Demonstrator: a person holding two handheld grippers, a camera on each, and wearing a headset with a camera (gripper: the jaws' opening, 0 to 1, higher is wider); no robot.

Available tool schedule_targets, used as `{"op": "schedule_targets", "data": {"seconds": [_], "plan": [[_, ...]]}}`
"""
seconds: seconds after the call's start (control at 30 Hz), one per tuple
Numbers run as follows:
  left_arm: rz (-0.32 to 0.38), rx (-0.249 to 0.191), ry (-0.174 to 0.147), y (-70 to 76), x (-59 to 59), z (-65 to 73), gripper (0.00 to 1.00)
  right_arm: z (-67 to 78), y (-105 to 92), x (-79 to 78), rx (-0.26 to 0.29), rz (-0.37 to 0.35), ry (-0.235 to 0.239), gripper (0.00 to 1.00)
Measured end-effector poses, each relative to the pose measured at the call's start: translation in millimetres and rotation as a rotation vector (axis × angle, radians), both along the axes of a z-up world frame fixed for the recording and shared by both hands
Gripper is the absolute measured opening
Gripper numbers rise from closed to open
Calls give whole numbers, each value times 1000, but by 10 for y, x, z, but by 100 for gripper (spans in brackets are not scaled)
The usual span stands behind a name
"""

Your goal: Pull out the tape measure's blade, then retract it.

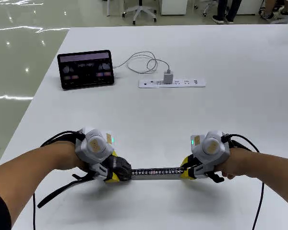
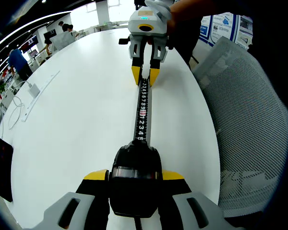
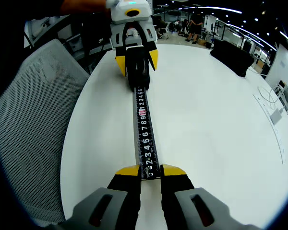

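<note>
A black tape measure case (image 1: 119, 169) (image 2: 135, 178) rests on the white table, with my left gripper (image 1: 112, 171) (image 2: 135, 175) shut on it. Its dark blade (image 1: 156, 171) (image 2: 142, 111) (image 3: 144, 135) with white numerals stretches out flat across the table toward my right gripper (image 1: 186, 172) (image 3: 147, 171). The right gripper's yellow-tipped jaws are shut on the blade's end. In the right gripper view the case (image 3: 136, 66) lies far ahead between the left gripper's jaws. In the left gripper view the right gripper (image 2: 145, 75) faces me at the blade's far end.
A tablet (image 1: 85, 69) stands at the back left of the table (image 1: 182, 120). A white power strip (image 1: 171, 83) with a plugged charger and coiled cable lies behind the grippers. A grey mesh chair (image 2: 249, 124) (image 3: 36, 124) stands beside the table's near edge.
</note>
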State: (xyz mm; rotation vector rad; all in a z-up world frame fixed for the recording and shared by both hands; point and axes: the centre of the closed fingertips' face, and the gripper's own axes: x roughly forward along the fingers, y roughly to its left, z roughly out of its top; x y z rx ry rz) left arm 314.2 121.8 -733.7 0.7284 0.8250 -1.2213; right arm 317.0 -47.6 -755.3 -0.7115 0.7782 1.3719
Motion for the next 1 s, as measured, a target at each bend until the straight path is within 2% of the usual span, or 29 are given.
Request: {"op": "schedule_targets", "data": {"seconds": [1.0], "plan": [[-1,-7,6,-17,-16,-2,35,-12,-305,-14,-29,-29,4,11]]}}
